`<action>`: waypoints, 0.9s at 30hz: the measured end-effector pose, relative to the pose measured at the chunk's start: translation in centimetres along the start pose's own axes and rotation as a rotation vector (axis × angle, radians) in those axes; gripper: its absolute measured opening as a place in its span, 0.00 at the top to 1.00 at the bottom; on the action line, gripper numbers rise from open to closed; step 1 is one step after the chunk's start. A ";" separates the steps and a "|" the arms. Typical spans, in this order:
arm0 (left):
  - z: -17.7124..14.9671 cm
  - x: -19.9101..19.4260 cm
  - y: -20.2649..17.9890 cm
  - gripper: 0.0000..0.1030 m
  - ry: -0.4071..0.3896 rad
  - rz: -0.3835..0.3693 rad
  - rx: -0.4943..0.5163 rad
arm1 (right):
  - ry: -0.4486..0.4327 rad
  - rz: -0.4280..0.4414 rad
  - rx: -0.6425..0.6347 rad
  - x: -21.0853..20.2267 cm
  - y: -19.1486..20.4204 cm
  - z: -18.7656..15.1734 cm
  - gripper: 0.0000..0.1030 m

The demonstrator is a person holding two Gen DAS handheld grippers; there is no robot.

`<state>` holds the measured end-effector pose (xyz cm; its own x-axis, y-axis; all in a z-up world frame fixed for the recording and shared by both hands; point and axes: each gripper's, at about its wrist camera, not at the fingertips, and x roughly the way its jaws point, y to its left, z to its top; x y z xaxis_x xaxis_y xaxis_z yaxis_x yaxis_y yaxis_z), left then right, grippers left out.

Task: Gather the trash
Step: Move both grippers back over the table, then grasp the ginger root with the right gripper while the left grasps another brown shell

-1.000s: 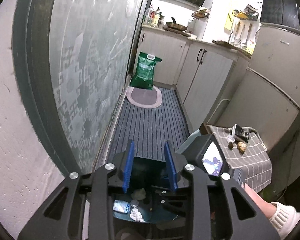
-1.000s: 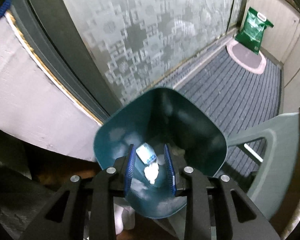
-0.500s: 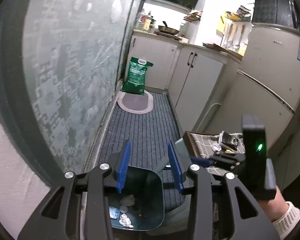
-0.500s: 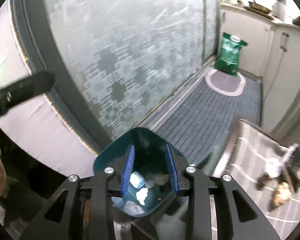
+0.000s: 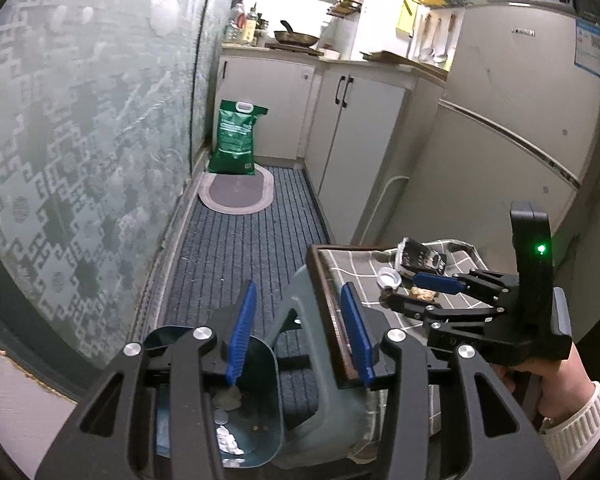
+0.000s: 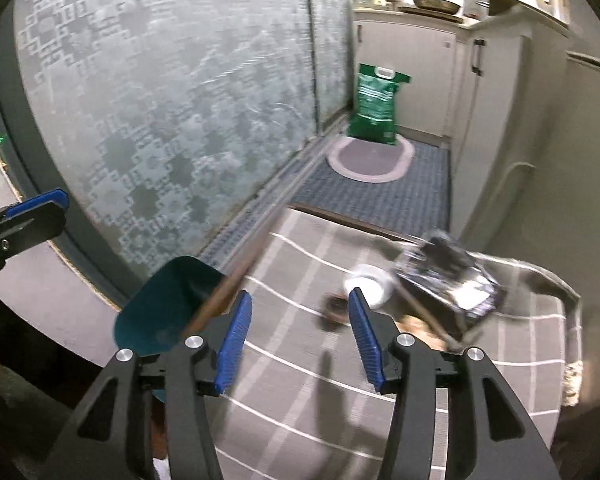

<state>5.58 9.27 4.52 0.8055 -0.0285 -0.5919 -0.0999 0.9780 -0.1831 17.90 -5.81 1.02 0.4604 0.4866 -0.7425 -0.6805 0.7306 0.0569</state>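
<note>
The right gripper (image 6: 300, 330), jaws just spreading and empty, hovers nearer the white cap (image 6: 370, 282) on the checked cloth (image 6: 300, 392) than the left gripper (image 5: 298, 330), likewise parted

Left hand-held gripper (image 5: 298, 334) gapes above teal bin (image 5: 256, 428).

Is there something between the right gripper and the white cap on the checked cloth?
Nothing visible. The right gripper, jaws just opened and empty, hangs over the checked cloth, and the white cap lies just ahead of its fingertips.
</note>
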 end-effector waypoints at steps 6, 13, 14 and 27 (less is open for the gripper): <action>-0.1 1.8 -1.9 0.55 0.030 -0.014 0.016 | 0.015 -0.034 0.012 0.1 -2.6 -1.3 0.51; -0.5 4.0 -3.6 0.55 0.070 -0.029 0.038 | 0.026 -0.045 -0.003 0.7 -4.0 -2.2 0.47; -0.5 4.3 -3.8 0.55 0.075 -0.030 0.040 | 0.026 -0.043 -0.006 0.8 -4.1 -2.2 0.45; -2.0 8.2 -6.5 0.55 0.163 -0.067 0.076 | 0.015 -0.024 -0.007 0.7 -5.4 -2.9 0.57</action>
<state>11.63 2.26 -0.73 0.7026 -0.1211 -0.7012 -0.0002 0.9854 -0.1703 20.24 -10.78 -1.75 0.4678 0.4620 -0.7535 -0.6738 0.7382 0.0343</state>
